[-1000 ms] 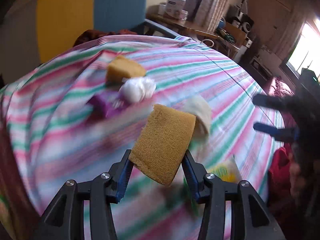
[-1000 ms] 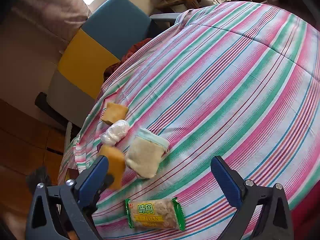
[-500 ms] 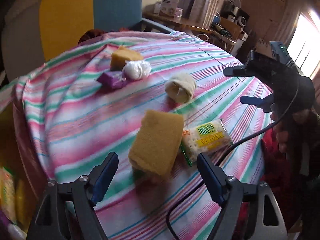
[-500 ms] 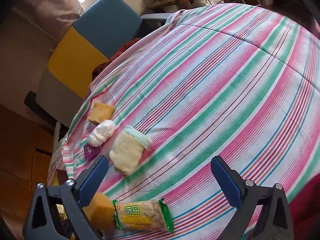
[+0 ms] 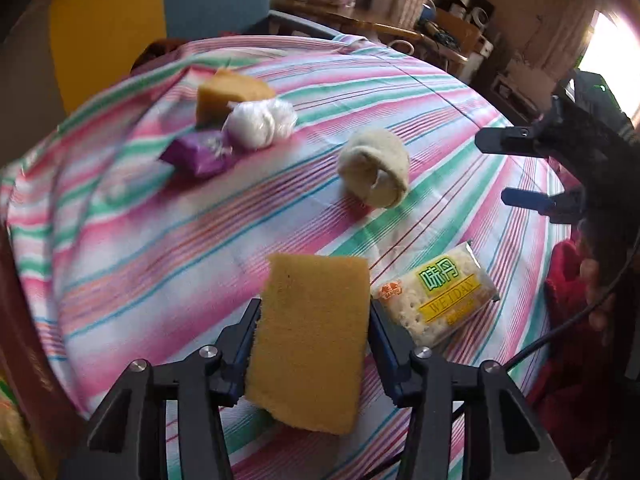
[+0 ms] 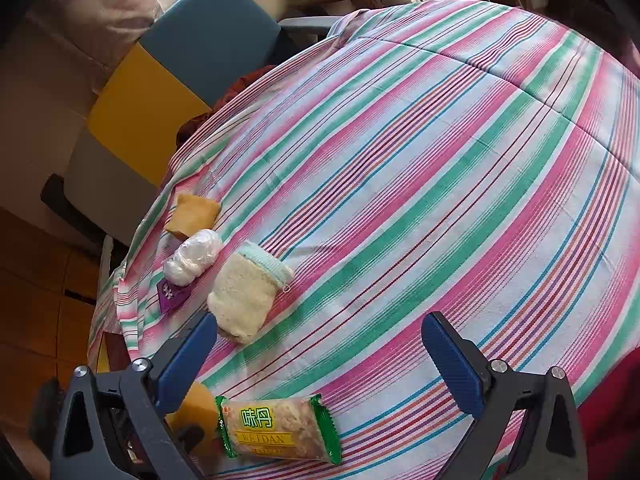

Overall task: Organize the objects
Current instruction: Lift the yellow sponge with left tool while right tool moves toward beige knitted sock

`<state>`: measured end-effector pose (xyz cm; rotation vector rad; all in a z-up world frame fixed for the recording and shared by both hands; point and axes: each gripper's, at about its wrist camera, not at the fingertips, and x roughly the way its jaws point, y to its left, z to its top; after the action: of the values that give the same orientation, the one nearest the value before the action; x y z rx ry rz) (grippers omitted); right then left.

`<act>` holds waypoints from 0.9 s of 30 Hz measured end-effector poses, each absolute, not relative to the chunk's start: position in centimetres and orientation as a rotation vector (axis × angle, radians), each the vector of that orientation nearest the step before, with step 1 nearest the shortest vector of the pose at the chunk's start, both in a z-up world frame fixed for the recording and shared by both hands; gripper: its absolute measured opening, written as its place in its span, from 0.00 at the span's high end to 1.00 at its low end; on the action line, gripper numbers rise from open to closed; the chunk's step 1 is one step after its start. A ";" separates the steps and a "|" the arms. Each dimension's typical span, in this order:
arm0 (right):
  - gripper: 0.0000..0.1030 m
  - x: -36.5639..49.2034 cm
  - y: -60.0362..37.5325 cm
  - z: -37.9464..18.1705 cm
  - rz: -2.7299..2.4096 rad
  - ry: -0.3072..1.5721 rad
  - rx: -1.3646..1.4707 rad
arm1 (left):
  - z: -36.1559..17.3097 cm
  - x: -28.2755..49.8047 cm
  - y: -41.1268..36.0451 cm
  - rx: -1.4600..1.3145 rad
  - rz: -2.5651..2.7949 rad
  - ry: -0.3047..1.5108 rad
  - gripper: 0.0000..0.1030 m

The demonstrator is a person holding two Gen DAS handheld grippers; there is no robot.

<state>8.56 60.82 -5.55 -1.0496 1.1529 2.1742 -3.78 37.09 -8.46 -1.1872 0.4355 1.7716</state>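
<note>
A yellow sponge (image 5: 312,340) sits between the jaws of my left gripper (image 5: 315,308); the jaws are closing and both pads press its sides. It is near the front of the striped tablecloth (image 5: 160,248), beside a cracker packet (image 5: 438,300). Farther back lie a cream knitted mitt (image 5: 374,172), a white plastic bundle (image 5: 258,124), a purple packet (image 5: 198,152) and a second sponge (image 5: 228,92). My right gripper (image 6: 320,328) stands open above the cloth, holding nothing, with the cracker packet (image 6: 278,430) below it and the mitt (image 6: 246,294) near its left finger.
A yellow and blue chair (image 5: 120,20) stands behind the table, and a cluttered desk (image 5: 360,12) is further back. The table's edge drops off at the left (image 6: 120,320). A red cloth (image 5: 568,280) and a black cable (image 5: 560,332) are at the right.
The left jaws opened wide and left the sponge lying next to the cracker packet, then closed on it again. The right gripper barely moved.
</note>
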 end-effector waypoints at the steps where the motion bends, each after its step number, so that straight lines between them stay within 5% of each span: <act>1: 0.00 8.5 60.8 -5.6 2.176 1.147 -1.052 | -8.5 -3.7 36.7 -1.182 1.789 0.410 0.52; 17: 0.00 6.4 58.7 -6.9 2.213 1.031 -1.224 | -9.4 -2.8 32.7 -1.130 1.922 0.231 0.52; 27: 0.00 2.5 58.8 -6.9 2.189 1.184 -1.164 | -9.5 -3.0 32.9 -1.137 1.917 0.225 0.52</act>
<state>2.54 58.75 -6.94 -1.1641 1.1843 2.1891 -3.03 32.86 -9.49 -1.1366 0.2252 1.9170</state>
